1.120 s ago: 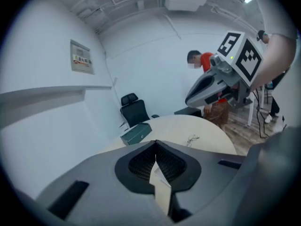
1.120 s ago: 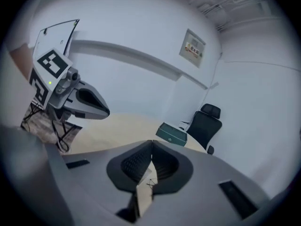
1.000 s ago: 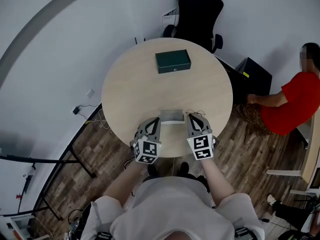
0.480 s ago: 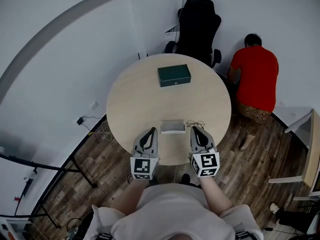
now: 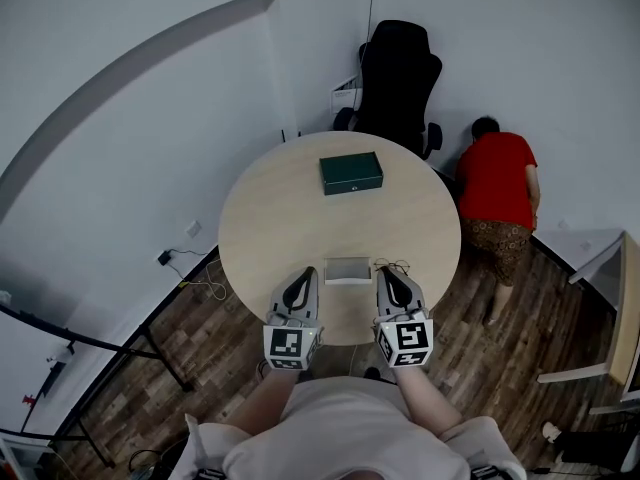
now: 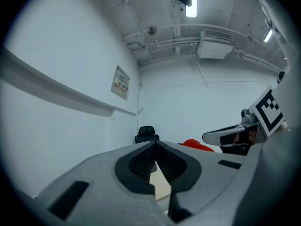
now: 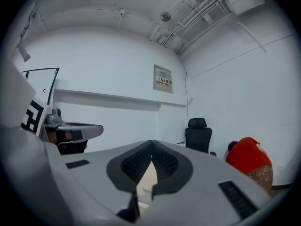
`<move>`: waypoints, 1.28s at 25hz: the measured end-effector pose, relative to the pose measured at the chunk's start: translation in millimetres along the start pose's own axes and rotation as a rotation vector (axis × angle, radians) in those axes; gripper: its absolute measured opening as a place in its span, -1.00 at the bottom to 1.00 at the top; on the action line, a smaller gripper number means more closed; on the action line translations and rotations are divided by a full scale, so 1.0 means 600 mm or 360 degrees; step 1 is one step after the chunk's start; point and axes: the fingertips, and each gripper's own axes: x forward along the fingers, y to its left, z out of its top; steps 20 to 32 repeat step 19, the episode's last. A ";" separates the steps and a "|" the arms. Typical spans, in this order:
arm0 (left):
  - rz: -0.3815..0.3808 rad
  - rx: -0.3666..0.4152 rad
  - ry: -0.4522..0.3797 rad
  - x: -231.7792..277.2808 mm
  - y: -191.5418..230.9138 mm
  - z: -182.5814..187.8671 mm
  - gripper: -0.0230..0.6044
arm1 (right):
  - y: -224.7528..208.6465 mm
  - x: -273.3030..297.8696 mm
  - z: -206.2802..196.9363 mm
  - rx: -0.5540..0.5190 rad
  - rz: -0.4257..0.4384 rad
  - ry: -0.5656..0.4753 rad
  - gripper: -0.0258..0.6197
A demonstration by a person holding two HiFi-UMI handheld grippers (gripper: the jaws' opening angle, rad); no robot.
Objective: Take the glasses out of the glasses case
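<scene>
Glasses lie near the table's near edge, just right of the grey glasses case. I hold my left gripper and right gripper at that edge, flanking the case, each with jaws pressed together on nothing. A green box sits toward the far edge.

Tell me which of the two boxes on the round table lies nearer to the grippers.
The small grey case, just ahead of the left gripper and right gripper; the dark green box lies much farther off.
</scene>
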 end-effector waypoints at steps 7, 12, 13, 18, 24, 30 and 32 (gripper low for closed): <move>-0.0010 -0.0024 0.0005 -0.007 0.000 0.007 -0.90 | 0.001 -0.008 0.010 0.0001 -0.0012 -0.0024 -0.88; -0.0015 -0.0015 -0.0012 -0.007 -0.001 0.015 -0.90 | 0.005 -0.007 0.018 -0.0012 -0.0002 -0.0030 -0.88; -0.0017 -0.0010 -0.0010 -0.006 -0.001 0.015 -0.90 | 0.006 -0.006 0.018 -0.0012 0.0000 -0.0030 -0.88; -0.0037 0.0080 0.0008 -0.005 -0.006 0.014 -0.90 | 0.010 -0.004 0.017 -0.0019 0.0004 -0.0031 -0.88; -0.0040 0.0098 0.0008 -0.005 -0.007 0.014 -0.90 | 0.010 -0.004 0.017 -0.0022 0.0004 -0.0031 -0.88; -0.0040 0.0098 0.0008 -0.005 -0.007 0.014 -0.90 | 0.010 -0.004 0.017 -0.0022 0.0004 -0.0031 -0.88; -0.0040 0.0098 0.0008 -0.005 -0.007 0.014 -0.90 | 0.010 -0.004 0.017 -0.0022 0.0004 -0.0031 -0.88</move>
